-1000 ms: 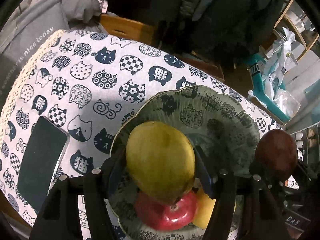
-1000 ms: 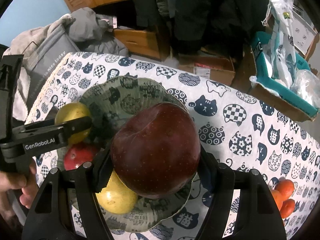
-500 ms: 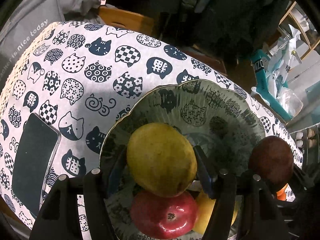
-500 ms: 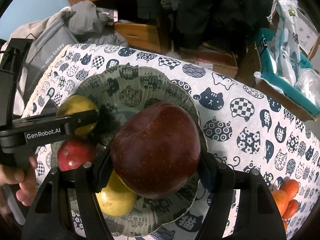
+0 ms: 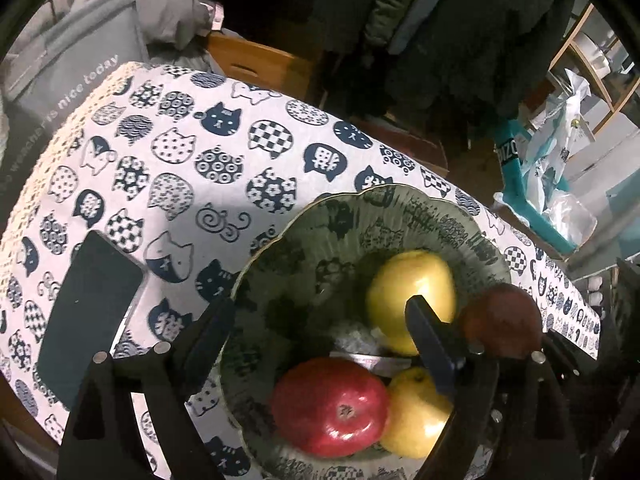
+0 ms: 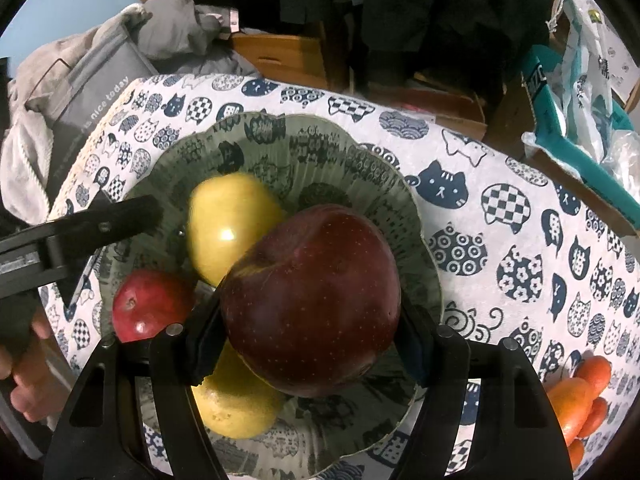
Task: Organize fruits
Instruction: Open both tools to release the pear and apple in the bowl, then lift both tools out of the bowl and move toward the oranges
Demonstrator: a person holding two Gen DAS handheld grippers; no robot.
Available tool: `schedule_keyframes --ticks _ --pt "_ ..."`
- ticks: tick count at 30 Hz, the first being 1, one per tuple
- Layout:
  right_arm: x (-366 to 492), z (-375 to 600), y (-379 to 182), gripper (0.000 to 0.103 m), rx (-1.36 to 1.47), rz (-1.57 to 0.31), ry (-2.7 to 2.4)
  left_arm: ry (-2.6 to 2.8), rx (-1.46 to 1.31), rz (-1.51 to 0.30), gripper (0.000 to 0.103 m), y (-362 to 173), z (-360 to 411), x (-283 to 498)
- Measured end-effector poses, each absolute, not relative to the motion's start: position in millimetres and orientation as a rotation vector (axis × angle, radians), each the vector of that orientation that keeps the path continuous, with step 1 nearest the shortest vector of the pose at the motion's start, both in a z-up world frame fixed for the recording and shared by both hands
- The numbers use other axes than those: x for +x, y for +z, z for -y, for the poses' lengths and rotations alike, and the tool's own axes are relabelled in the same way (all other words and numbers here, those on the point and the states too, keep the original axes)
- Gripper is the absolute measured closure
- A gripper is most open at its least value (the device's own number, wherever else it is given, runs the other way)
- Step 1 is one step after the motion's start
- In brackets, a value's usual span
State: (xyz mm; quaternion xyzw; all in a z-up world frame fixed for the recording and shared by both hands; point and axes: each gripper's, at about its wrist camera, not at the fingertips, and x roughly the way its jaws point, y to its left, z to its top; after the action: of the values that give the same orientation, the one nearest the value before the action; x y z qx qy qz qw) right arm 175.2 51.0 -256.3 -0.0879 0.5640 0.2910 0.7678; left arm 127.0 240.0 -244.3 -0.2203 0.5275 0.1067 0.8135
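A green patterned bowl (image 5: 280, 236) (image 6: 360, 152) stands on the cat-print tablecloth. In it lie a yellow fruit (image 5: 412, 300) (image 6: 228, 224), a red apple (image 5: 330, 404) (image 6: 148, 304) and a second yellow fruit (image 5: 416, 412) (image 6: 236, 404). My left gripper (image 5: 316, 312) hangs over the bowl with its jaws opening; nothing is gripped, and the upper yellow fruit rests free just beyond its right finger. My right gripper (image 6: 312, 346) is shut on a big dark red apple (image 6: 312, 300) (image 5: 500, 326) above the bowl's right half.
A dark phone (image 5: 88, 316) lies left of the bowl. Several orange fruits (image 6: 580, 396) sit at the table's right edge. A grey bag (image 5: 72, 76), wooden drawers (image 6: 280, 56) and a teal box (image 6: 580, 152) stand beyond the table. A person's hand (image 6: 28, 372) holds the left gripper.
The left gripper's jaws have spread and let go of the yellow fruit, which now lies in the bowl. The right gripper still holds the dark red apple in the same place.
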Motion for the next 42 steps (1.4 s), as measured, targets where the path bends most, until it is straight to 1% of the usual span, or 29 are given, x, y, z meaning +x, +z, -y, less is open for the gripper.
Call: schedule_keyframes --ticks 8,17,20,42 --pt "172 -61 -263 0.03 -0.223 -1.26 0.626 0.274 -0.422 -1.117 0.015 -237 -243 109" --pt "171 -56 -258 0.027 -0.217 -1.236 0.614 0.281 -0.378 -1.108 0.015 -226 -236 97" --pt "170 -55 -245 0.024 -0.201 -1.197 0.634 0.276 -0.375 -1.097 0.015 -220 -234 94" --pt "138 -18 -154 0.024 -0.245 -0.969 0.569 0.193 -0.311 -0.934 0.015 -146 -200 59"
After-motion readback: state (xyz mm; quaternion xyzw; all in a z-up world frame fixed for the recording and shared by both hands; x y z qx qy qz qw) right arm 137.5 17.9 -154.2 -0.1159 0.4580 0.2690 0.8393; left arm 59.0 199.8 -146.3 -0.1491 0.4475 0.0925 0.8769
